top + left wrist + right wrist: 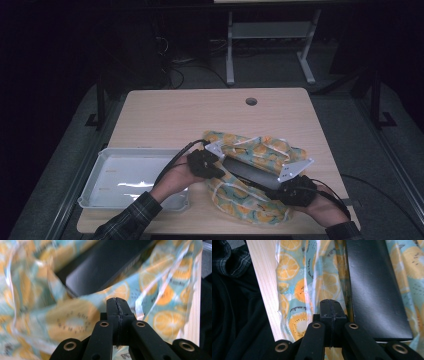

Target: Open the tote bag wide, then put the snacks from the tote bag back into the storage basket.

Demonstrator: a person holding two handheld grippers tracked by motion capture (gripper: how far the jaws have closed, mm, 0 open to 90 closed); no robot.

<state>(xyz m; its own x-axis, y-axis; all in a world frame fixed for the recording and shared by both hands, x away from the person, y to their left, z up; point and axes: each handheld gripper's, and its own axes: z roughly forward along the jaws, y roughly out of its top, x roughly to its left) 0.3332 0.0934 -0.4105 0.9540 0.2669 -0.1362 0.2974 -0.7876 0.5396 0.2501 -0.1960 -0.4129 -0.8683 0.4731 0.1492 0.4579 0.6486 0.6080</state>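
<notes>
Wrapping about midway, by estimate. Black flat box (pixel 252 173) lying on fruit-print plastic sheet (pixel 250 202) between both grippers, top face still bare. Left gripper (pixel 117 305) clamped on sheet edge just ahead of its tips; right gripper (pixel 331 307) pinched on sheet beside box. Still to do: folding sheet over box, closing. White tray (pixel 131 177) left of left gripper, unused.

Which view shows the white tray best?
The high view: the whole white tray lies at the table's left edge, beside the fruit-print bag. The two gripper views look at the bag and the black box instead.
</notes>
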